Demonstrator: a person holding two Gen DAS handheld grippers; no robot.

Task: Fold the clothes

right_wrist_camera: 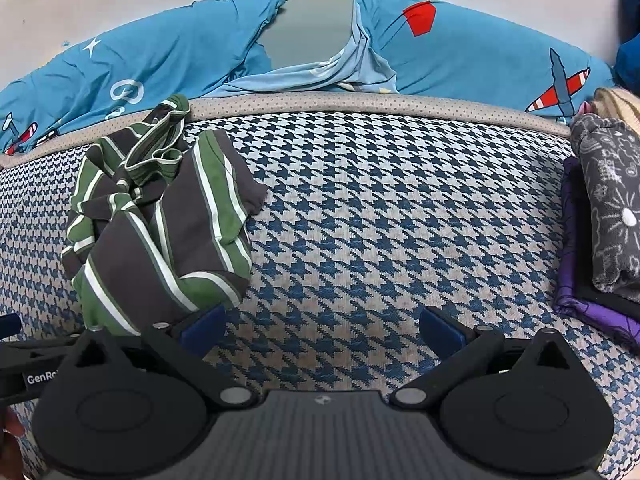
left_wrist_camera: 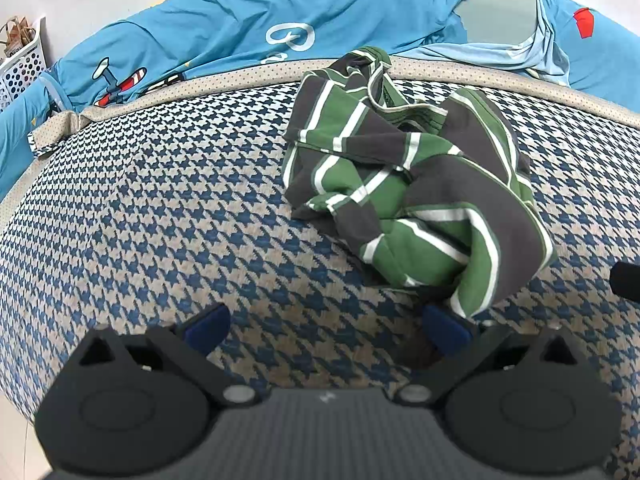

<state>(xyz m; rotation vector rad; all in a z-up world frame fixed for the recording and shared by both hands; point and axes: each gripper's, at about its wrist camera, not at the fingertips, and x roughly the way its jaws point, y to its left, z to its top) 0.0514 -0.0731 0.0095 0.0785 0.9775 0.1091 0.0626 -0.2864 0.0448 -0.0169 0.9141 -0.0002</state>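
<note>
A striped shirt (left_wrist_camera: 404, 184) lay in a crumpled heap on the checked cover (left_wrist_camera: 168, 208). In the left view it sat at about 1 o'clock from the left gripper (left_wrist_camera: 326, 330). In the right view the shirt (right_wrist_camera: 160, 224) sat at about 10 o'clock from the right gripper (right_wrist_camera: 320, 330).

Both grippers were wide open and held nothing. The left one had its right finger just beside the near edge of the shirt, maybe touching it; I could not tell. The right one had its left finger just beside the near corner of the shirt.

Behind the cover lay a blue sheet (left_wrist_camera: 320, 12) with planes on it. At 3 o'clock in the right view sat a pile of folded clothes (right_wrist_camera: 604, 216).

No fold had been made yet, I think. The shirt first had to be spread flat.

What could go wrong? The shirt was bunched up, so a finger could pinch two layers at once, and then it would not open out. A grip on the very edge could slip off. A finger pushed too low could grab the cover too and drag it. A big pull to the right could knock the pile.
</note>
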